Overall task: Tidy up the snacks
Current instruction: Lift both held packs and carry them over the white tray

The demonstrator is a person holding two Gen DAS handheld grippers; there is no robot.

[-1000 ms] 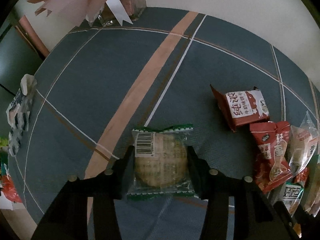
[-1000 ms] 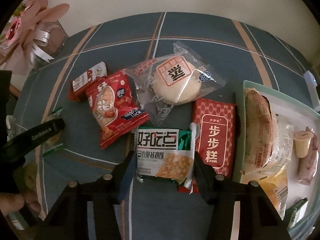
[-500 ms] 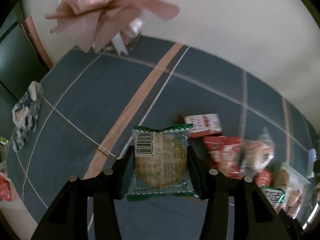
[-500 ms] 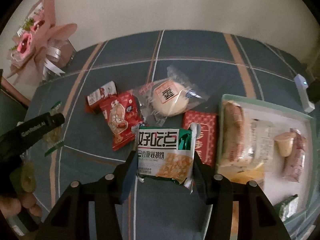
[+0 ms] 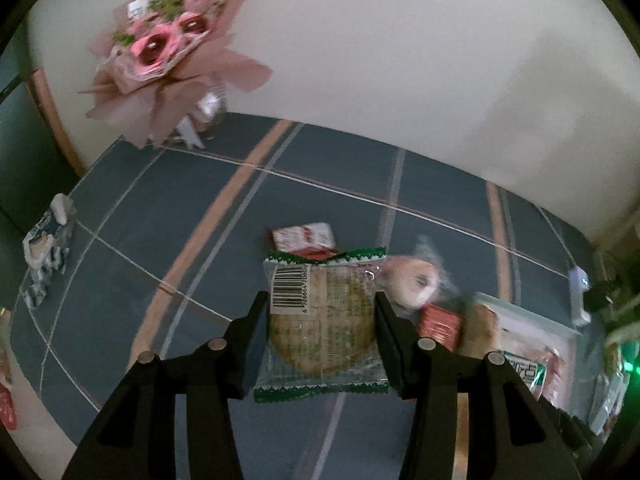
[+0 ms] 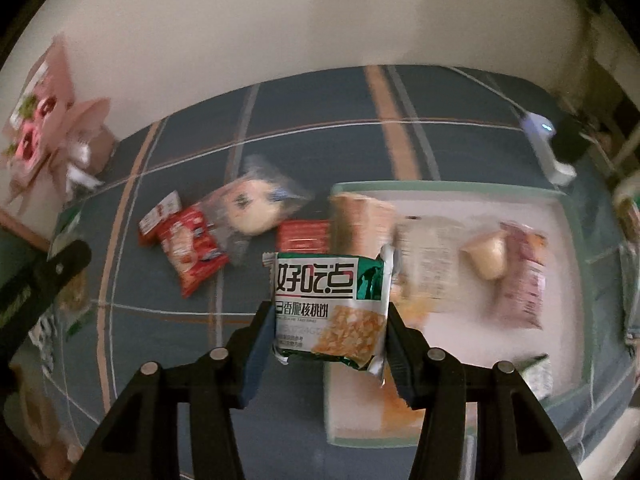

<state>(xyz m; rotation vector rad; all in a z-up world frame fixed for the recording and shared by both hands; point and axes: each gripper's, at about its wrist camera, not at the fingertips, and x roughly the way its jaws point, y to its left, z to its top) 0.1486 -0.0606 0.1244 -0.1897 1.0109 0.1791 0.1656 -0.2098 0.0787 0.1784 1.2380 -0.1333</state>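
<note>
Black pads of the left hand-held gripper (image 5: 320, 320) clamp a clear-wrapped round biscuit packet (image 5: 322, 322), barcode end up, long axis away from the camera. The right hand-held gripper (image 6: 330, 328) grips an upright green-and-white walnut-cake packet (image 6: 332, 304) above the tray (image 6: 576, 216) edge; bare worktop (image 6: 312, 120) lies behind.

Two wrist fisheyes, both angled steeply down along their jaws at the blue plaid surface (image 5: 320, 184).
Left cam sits left of the scene, looking toward the far wall; right cam hangs nearer the white tray (image 6: 560, 200). Both views share the pink bouquet (image 5: 160, 48), the loose snack pile (image 6: 208, 236) and the tray.
</note>
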